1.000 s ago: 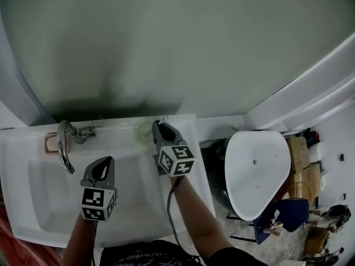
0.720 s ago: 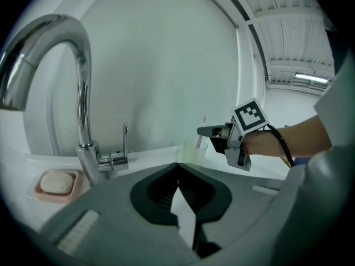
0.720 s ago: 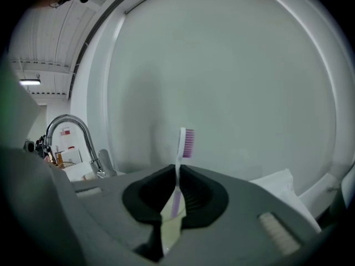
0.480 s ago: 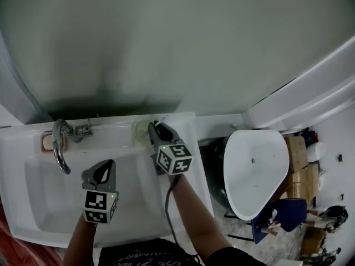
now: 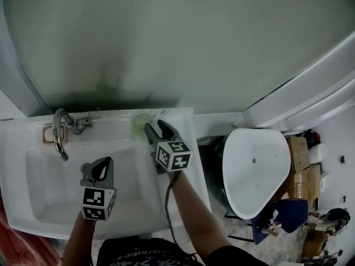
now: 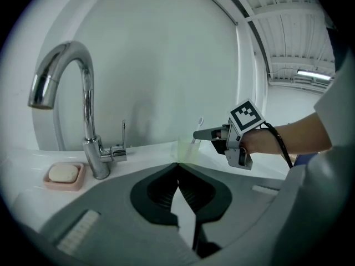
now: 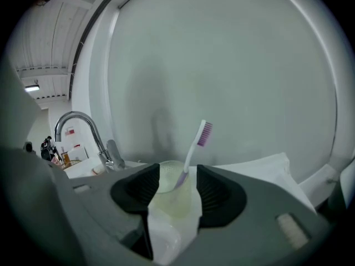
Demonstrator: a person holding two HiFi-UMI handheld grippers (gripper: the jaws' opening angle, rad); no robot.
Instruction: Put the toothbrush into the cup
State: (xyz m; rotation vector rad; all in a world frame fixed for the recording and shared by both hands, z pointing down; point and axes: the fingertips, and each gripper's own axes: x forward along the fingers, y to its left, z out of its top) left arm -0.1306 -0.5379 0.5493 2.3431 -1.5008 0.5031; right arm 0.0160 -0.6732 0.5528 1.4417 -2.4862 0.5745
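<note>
The white plastic toothbrush [image 7: 191, 151] with purple bristles stands in the translucent pale green cup [image 7: 169, 183]. Its long axis is nearly upright and leans a little right, with the bristled head on top and the handle end down in the cup. The cup sits on the back rim of the white ceramic sink [image 5: 116, 122]. The right hand-held gripper [image 7: 177, 169] is released, its jaws opening wide. Cup and toothbrush show in the gap, with no pad pressing on either. The left hand-held gripper [image 6: 177, 164] is clenched on nothing over the basin.
</note>
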